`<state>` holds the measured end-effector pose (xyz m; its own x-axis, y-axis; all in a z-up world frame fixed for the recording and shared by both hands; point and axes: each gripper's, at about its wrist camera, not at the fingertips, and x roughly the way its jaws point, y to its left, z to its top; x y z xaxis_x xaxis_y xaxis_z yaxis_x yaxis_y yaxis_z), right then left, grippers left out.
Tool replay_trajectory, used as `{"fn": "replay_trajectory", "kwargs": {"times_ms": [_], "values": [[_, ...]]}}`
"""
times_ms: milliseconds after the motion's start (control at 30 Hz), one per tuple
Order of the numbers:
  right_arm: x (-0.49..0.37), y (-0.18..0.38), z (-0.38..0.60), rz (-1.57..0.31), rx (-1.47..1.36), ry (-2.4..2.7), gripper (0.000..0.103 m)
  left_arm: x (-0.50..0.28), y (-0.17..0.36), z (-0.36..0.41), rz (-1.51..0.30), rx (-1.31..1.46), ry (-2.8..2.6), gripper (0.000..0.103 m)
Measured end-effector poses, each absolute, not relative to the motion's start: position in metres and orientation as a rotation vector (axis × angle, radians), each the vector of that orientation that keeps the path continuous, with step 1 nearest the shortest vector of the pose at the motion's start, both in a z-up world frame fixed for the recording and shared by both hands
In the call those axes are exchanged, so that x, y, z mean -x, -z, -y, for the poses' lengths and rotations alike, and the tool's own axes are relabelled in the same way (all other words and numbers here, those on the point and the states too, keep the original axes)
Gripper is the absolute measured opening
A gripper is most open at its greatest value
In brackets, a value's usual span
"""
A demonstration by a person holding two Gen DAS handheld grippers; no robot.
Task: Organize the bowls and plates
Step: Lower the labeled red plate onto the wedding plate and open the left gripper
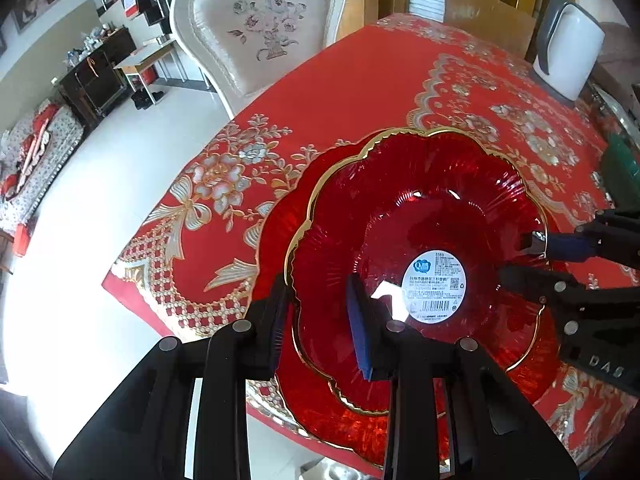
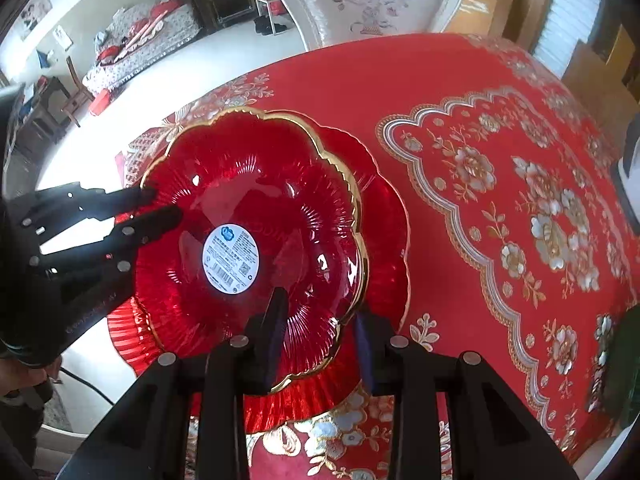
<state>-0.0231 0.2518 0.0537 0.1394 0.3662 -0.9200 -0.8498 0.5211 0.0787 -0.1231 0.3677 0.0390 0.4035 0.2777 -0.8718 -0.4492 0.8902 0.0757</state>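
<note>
Both tongs [image 1: 320, 320] [image 2: 320, 340] straddling red bowl [image 1: 420, 216] rim, table edge [image 1: 180, 320] beside

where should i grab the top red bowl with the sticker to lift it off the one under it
Grip the red bowl by its gold scalloped rim, one finger inside the wall and one outside, coming in level from the table-edge side. The wall flares out thin and stands above the lower red dish, so there is room. The left gripper and right gripper already straddle opposite rims this way.
</note>
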Motion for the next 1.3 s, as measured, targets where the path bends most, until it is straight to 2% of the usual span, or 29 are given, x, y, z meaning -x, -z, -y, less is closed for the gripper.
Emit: {"fn": "replay_trajectory", "kwargs": {"times_ms": [300,400,567,867,1100,1300], "values": [[0.025,-0.047,-0.258,-1.060,0.585,-0.903,0.035,0.117,-0.037,-0.366,-1.052,0.171,-0.498,0.028],[0.027,-0.049,-0.258,-1.014,0.608,-0.879,0.036,0.114,-0.036,-0.364,-1.050,0.164,-0.504,0.035],[0.032,-0.047,-0.259,-0.988,0.633,-0.875,0.041,0.107,-0.035,-0.361,-1.034,0.143,-0.526,0.035],[0.023,-0.047,-0.253,-1.072,0.587,-0.908,0.044,0.104,-0.048,-0.355,-0.962,0.104,-0.558,0.035],[0.020,-0.043,-0.241,-1.055,0.615,-0.864,0.044,0.103,-0.060,-0.344,-0.900,0.151,-0.501,0.035],[0.008,-0.049,-0.218,-1.090,0.459,-0.892,0.044,0.101,-0.068,-0.328,-0.824,0.156,-0.491,0.035]]}}
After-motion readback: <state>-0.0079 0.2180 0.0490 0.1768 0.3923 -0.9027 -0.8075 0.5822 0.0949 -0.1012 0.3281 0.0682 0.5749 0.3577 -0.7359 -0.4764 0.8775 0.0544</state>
